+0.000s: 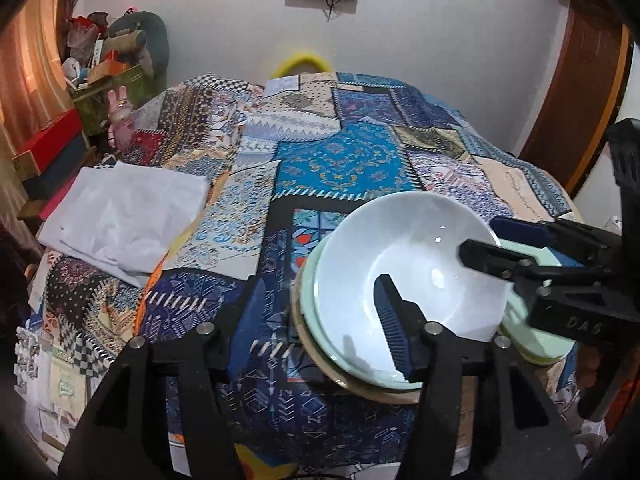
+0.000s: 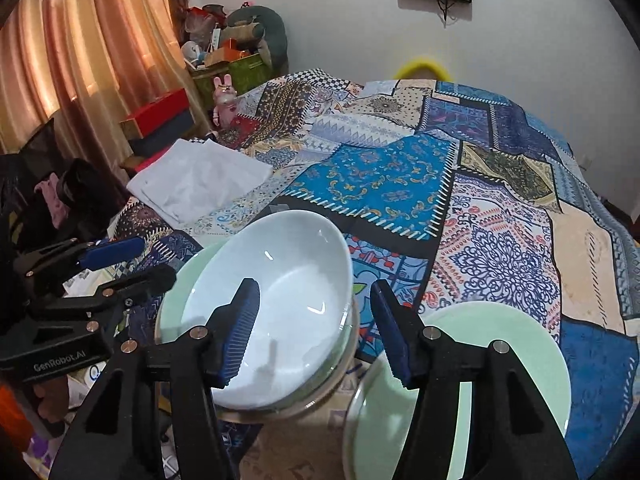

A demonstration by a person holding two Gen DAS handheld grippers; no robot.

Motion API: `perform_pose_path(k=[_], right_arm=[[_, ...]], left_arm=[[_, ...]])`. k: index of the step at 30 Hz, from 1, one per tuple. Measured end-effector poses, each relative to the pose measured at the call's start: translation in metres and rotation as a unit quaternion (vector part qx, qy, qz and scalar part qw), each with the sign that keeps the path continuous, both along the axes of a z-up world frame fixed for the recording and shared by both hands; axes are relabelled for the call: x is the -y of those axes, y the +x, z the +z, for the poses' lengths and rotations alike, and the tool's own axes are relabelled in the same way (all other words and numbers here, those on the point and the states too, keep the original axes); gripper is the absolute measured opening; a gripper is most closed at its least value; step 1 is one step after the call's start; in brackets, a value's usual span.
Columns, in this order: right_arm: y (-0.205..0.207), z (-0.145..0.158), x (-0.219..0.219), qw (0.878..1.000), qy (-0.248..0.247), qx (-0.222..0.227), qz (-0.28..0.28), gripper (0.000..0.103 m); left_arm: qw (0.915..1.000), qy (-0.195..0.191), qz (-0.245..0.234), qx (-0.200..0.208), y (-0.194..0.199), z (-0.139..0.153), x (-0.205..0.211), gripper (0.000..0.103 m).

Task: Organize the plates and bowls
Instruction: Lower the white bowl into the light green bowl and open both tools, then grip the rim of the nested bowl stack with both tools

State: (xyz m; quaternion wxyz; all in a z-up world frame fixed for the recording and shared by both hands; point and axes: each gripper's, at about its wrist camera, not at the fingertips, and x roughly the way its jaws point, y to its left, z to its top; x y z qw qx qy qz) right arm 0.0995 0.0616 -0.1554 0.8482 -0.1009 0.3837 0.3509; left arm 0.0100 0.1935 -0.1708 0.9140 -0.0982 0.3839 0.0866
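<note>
My left gripper has its jaws apart over the near rim of the white bowl, gripping nothing. My right gripper is likewise apart across the bowl's right rim. A green plate lies just right of it; a white cloth lies far left.

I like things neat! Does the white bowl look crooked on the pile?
Yes. The white bowl sits tilted in the pale green bowl, its far rim higher than its near rim, so the stack looks lopsided. Nothing looks spilled or broken. The green plate lies flat beside it.
</note>
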Motion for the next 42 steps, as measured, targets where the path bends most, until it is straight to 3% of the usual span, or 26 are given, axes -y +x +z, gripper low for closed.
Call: perform_pose_path(k=[11, 17, 22, 24, 26, 31, 36, 42], right_arm=[[0.014, -0.014, 0.009, 0.999, -0.028, -0.037, -0.005, 0.055], [0.023, -0.025, 0.003, 0.997, -0.025, -0.069, -0.002, 0.055], [0.033, -0.016, 0.009, 0.997, 0.001, -0.069, -0.014, 0.052], [0.034, -0.009, 0.014, 0.997, 0.020, -0.067, -0.020, 0.043], [0.036, -0.005, 0.017, 0.997, 0.035, -0.073, -0.021, 0.025], [0.034, -0.009, 0.008, 0.996, 0.025, -0.081, 0.003, 0.010], [0.025, -0.017, 0.000, 0.998, 0.007, -0.056, 0.014, 0.009], [0.033, -0.028, 0.001, 0.994, 0.014, -0.102, 0.018, 0.009]], left_arm=[[0.9974, -0.048, 0.014, -0.051, 0.001, -0.026, -0.018, 0.061], [0.9935, -0.088, 0.010, -0.071, 0.008, -0.041, -0.023, 0.061], [0.9936, -0.091, 0.011, -0.066, 0.008, -0.043, -0.024, 0.061], [0.9933, -0.094, 0.012, -0.066, 0.008, -0.044, -0.025, 0.061], [0.9936, -0.091, 0.014, -0.066, 0.009, -0.044, -0.025, 0.061], [0.9944, -0.086, 0.013, -0.060, 0.010, -0.042, -0.024, 0.061], [0.9939, -0.090, 0.013, -0.063, 0.006, -0.043, -0.025, 0.061], [0.9927, -0.097, 0.013, -0.070, 0.007, -0.046, -0.025, 0.061]])
